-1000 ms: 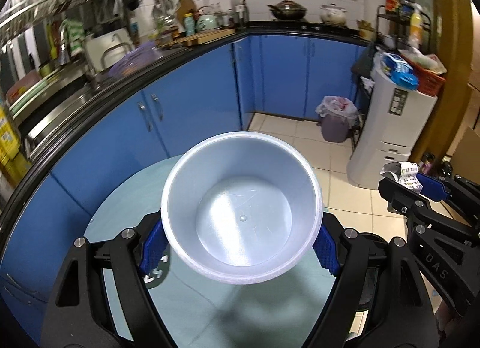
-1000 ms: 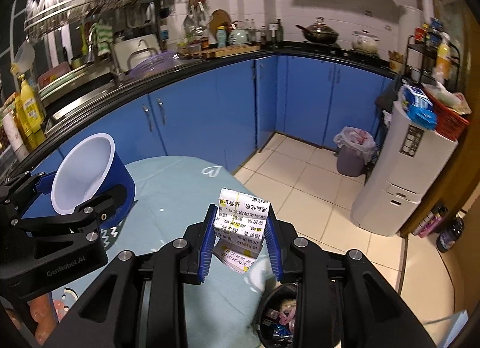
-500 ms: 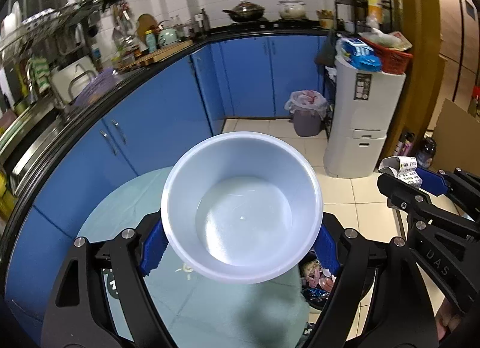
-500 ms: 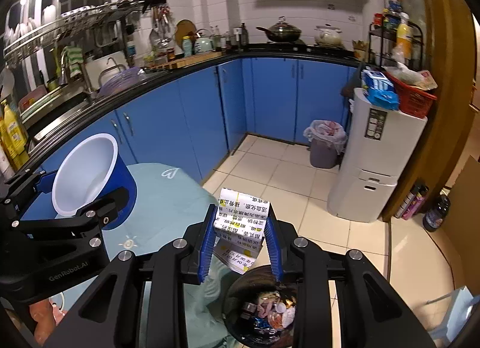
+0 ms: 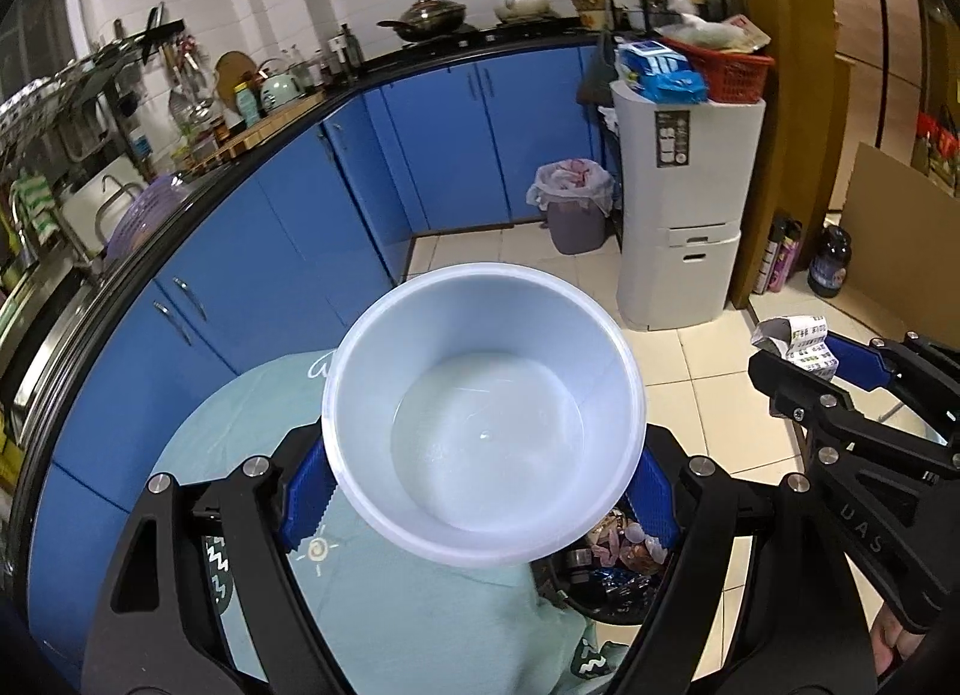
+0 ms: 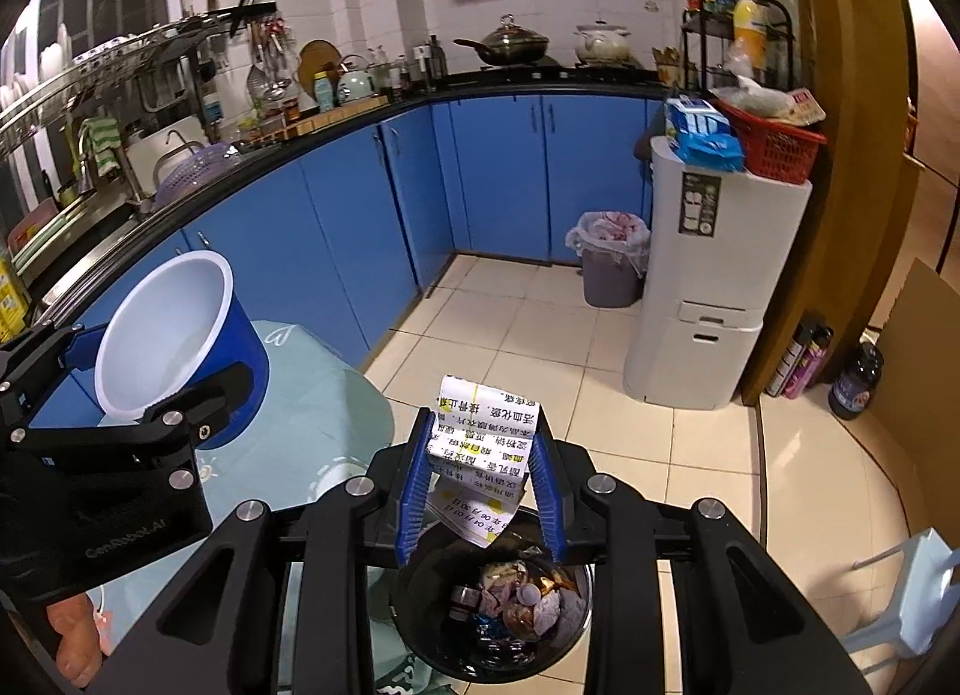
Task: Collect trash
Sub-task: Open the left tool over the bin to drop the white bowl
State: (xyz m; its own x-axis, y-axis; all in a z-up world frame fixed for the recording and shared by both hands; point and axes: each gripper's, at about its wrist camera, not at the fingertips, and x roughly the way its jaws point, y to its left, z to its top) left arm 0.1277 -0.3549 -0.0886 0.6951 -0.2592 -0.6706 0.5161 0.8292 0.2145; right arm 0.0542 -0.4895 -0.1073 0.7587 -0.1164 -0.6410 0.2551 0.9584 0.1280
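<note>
Nearest, right tool [image 6: 480, 491]: blue pads pinch a folded printed paper packet [image 6: 483, 443], gripped at its sides, loose lower flap hanging toward the bin mouth. Directly beneath, black trash bin [image 6: 576, 635] on the floor, already holding wrappers and scraps. The packet sits above the bin's near rim rather than its centre.

Left tool [image 5: 480, 485]: spread wide and clamped on a plastic tub [image 5: 483, 443], white inside, blue outside, mouth tipped toward the camera. Tub looks empty. In the left wrist view it hangs over the edge of the round tabletop [image 5: 240, 455] with its pale green cloth; the bin shows just below and right of it. Right wrist view shows the same tub [image 6: 168, 335] held off to the left, well apart from the packet.

Farther: tiled floor, blue cabinets [image 6: 360, 227] curving around, a second lined bin [image 6: 609, 263] beside a white tiered unit [image 6: 714, 287], pots on the far counter.

Risks, as I judge them:
- A release here may catch the packet on the rim, or let the flap drift, so it lands on the floor.
- The cloth drapes close to the bin; a low tool could snag it.
- The tub is wider than it looks against that opening; tipped off-centre it could bridge the rim or knock the bin.
- Both tools crowd one small mouth; they could collide.
</note>
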